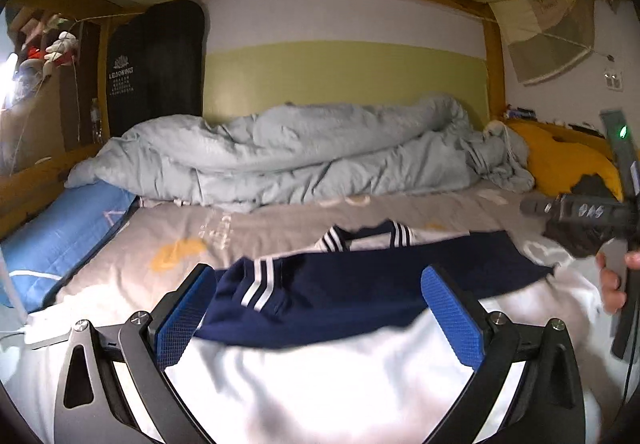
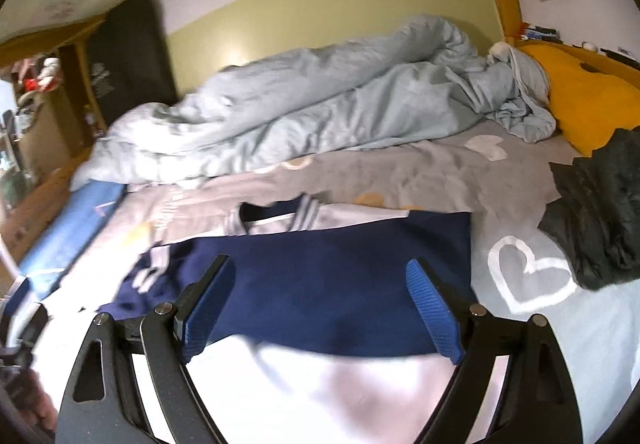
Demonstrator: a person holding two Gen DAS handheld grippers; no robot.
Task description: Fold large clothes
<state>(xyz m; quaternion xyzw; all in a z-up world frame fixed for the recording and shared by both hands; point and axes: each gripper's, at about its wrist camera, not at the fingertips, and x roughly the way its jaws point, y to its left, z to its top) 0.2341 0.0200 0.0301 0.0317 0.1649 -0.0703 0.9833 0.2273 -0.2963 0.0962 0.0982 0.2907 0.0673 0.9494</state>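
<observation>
A white and navy garment (image 1: 320, 384) lies flat on the bed, its navy sleeves folded across the white body and a striped collar (image 1: 364, 236) at the far end. A striped cuff (image 1: 258, 284) shows at the left. My left gripper (image 1: 320, 276) hovers open over the navy band, its blue pads (image 1: 184, 320) wide apart and holding nothing. In the right wrist view the same garment (image 2: 360, 244) lies under my right gripper (image 2: 320, 264), which is also open and empty. A hand (image 1: 612, 284) holding the right gripper shows at the right edge of the left wrist view.
A crumpled pale blue duvet (image 1: 288, 156) fills the back of the bed. A yellow pillow (image 2: 588, 100) and a dark garment (image 2: 600, 216) lie at the right, a blue pillow (image 1: 60, 236) at the left. A wooden frame (image 1: 494, 56) surrounds the grey sheet (image 2: 520, 272).
</observation>
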